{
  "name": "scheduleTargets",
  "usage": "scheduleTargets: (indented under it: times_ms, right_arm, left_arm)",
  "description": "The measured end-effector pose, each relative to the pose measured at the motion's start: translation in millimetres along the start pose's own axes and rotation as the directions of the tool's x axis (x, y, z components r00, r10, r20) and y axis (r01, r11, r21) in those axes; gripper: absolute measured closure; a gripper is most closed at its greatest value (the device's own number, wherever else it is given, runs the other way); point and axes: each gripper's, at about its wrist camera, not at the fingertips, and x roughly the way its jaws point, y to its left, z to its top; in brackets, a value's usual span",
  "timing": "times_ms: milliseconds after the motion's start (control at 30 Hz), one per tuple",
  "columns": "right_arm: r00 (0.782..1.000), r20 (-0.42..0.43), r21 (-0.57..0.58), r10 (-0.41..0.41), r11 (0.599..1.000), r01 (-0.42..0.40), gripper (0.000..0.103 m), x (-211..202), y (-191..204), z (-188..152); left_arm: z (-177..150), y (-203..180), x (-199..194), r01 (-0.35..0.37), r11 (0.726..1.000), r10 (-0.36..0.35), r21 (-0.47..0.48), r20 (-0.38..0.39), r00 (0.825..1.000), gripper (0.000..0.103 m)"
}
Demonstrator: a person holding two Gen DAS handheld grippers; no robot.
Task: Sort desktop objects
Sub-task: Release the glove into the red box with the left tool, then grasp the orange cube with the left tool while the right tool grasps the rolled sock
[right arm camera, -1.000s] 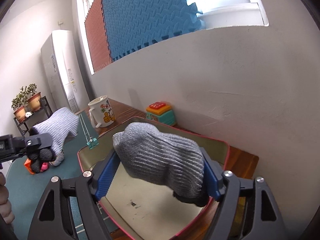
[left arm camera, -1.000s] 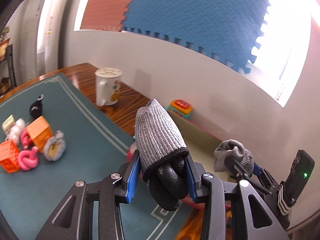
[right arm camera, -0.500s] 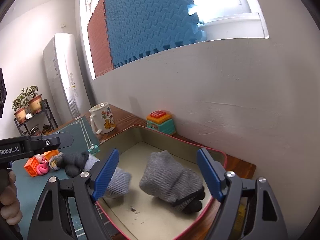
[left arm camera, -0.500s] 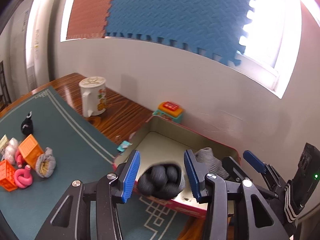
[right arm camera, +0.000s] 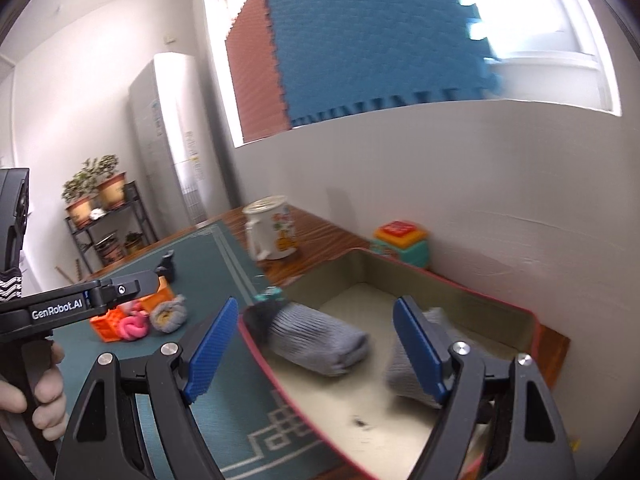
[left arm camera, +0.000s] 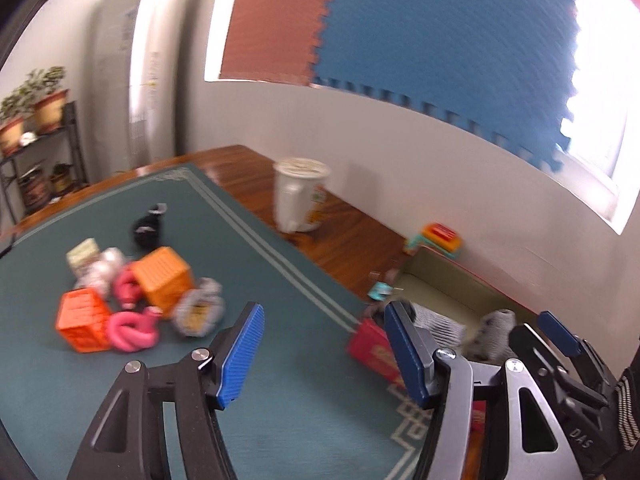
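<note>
Two grey knit gloves lie in the red-rimmed tin tray (right arm camera: 500, 304): one glove (right arm camera: 316, 336) at its left side, the other glove (right arm camera: 404, 372) behind my right gripper's right finger. My right gripper (right arm camera: 316, 354) is open and empty above the tray's near rim. My left gripper (left arm camera: 324, 354) is open and empty over the green mat, left of the tray (left arm camera: 372, 350). A pile of small items sits on the mat: orange cubes (left arm camera: 162, 276), pink rings (left arm camera: 130, 330), a grey roll (left arm camera: 198, 312).
A white mug (left arm camera: 300, 196) stands on the wooden table by the wall. A stacked colourful toy (right arm camera: 400, 242) sits behind the tray. A black clip (left arm camera: 148, 226) lies on the mat. A teal clip (left arm camera: 380, 289) lies at the tray's corner. The white wall is close behind.
Both grippers opened and dropped their gloves into the tray. Both then pulled back; the left gripper swung left toward the pile on the mat.
</note>
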Motion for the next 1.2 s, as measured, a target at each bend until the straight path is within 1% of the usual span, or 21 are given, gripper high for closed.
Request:
scheduleTargets:
  times_ms: [67, 133, 233, 333, 467, 533, 600, 767, 867, 967, 1067, 1200]
  right_arm:
    - [0.999, -0.015, -0.015, 0.033, 0.999, -0.033, 0.02, 4.4, 13.8, 1.3]
    - [0.997, -0.031, -0.025, 0.064, 0.998, -0.065, 0.02, 8.8, 26.3, 2.0]
    - [0.992, -0.054, -0.043, 0.11, 0.993, -0.113, 0.02, 17.0, 47.6, 2.9]
    - [0.985, -0.076, -0.064, 0.152, 0.986, -0.157, 0.02, 25.5, 69.7, 3.7]
    - [0.973, -0.106, -0.09, 0.204, 0.973, -0.214, 0.02, 39.3, 99.0, 3.9]
    - [0.967, -0.122, -0.104, 0.222, 0.966, -0.235, 0.02, 47.2, 112.7, 3.3]
    - [0.962, -0.14, -0.115, 0.235, 0.961, -0.251, 0.02, 55.6, 124.2, 3.8]
    - [0.947, -0.187, -0.147, 0.261, 0.946, -0.29, 0.02, 78.9, 151.6, 8.4]
    - [0.939, -0.208, -0.164, 0.274, 0.936, -0.31, 0.02, 93.0, 166.1, 14.5]
    - [0.931, -0.235, -0.155, 0.279, 0.935, -0.319, 0.02, 111.8, 175.3, 20.1]
    - [0.931, -0.245, -0.135, 0.27, 0.942, -0.308, 0.02, 130.1, 180.5, 20.7]
    - [0.936, -0.246, -0.109, 0.253, 0.952, -0.286, 0.02, 150.6, 183.4, 13.6]
  left_arm:
    - [0.1, 18.5, -6.5, -0.034, 0.999, 0.034, -0.028, 0.012, 0.999, 0.024]
    - [-1.3, 42.1, -16.2, -0.075, 0.995, 0.077, -0.065, 0.033, 0.996, 0.023]
    - [-2.6, 81.9, -25.9, -0.141, 0.982, 0.146, -0.125, 0.035, 0.989, 0.023]
    - [-10.1, 125.4, -34.9, -0.209, 0.958, 0.216, -0.195, 0.019, 0.976, 0.023]
    - [-22.0, 180.5, -44.9, -0.285, 0.913, 0.296, -0.29, -0.006, 0.955, 0.023]
    - [-25.9, 195.5, -48.0, -0.302, 0.901, 0.314, -0.312, -0.013, 0.949, 0.023]
    - [-27.6, 208.2, -47.1, -0.315, 0.894, 0.325, -0.319, -0.021, 0.945, 0.023]
    - [-27.5, 220.1, -33.0, -0.338, 0.898, 0.339, -0.283, -0.046, 0.94, 0.023]
    - [-26.0, 223.4, -18.0, -0.339, 0.905, 0.334, -0.256, -0.066, 0.94, 0.023]
    - [-22.7, 224.4, -0.2, -0.339, 0.909, 0.325, -0.241, -0.097, 0.941, 0.023]
    - [-20.3, 223.0, 13.3, -0.325, 0.914, 0.307, -0.243, -0.11, 0.945, 0.023]
    - [-17.5, 220.2, 29.0, -0.345, 0.913, 0.327, -0.219, -0.115, 0.938, 0.023]
